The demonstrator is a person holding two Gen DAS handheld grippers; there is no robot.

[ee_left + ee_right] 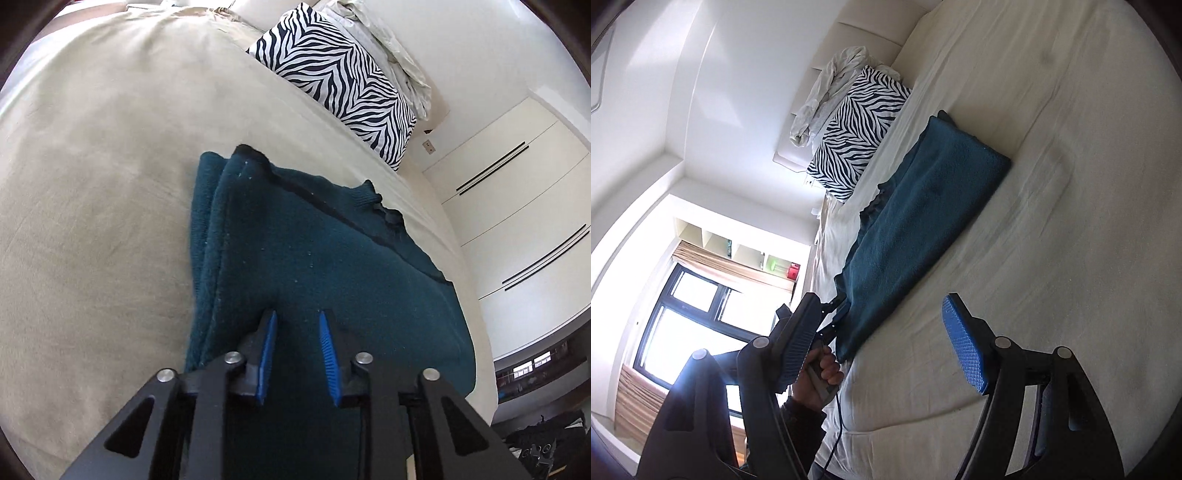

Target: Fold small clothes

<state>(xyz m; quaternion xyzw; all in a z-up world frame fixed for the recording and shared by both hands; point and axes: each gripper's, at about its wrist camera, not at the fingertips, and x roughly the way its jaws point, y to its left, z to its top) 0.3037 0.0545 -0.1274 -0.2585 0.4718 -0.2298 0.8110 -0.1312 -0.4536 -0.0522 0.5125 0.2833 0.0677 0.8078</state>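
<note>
Hovering over the folded teal garment [314,258], my left gripper [297,321] holds its jaws parted, empty. The garment lies flat on the bed [92,184], near the zebra pillow [332,77]. My right gripper [879,343], tilted beside the garment, stands wide open.

L gripper [297,314]: jaws parted a little, low, pointing forward | R gripper [871,332]: jaws wide apart, tilted, raised | left hand [820,373]: wrapped round handle

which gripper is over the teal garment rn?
The left gripper, fingers apart above the folded teal garment. The right gripper hangs open over bare sheet.
</note>
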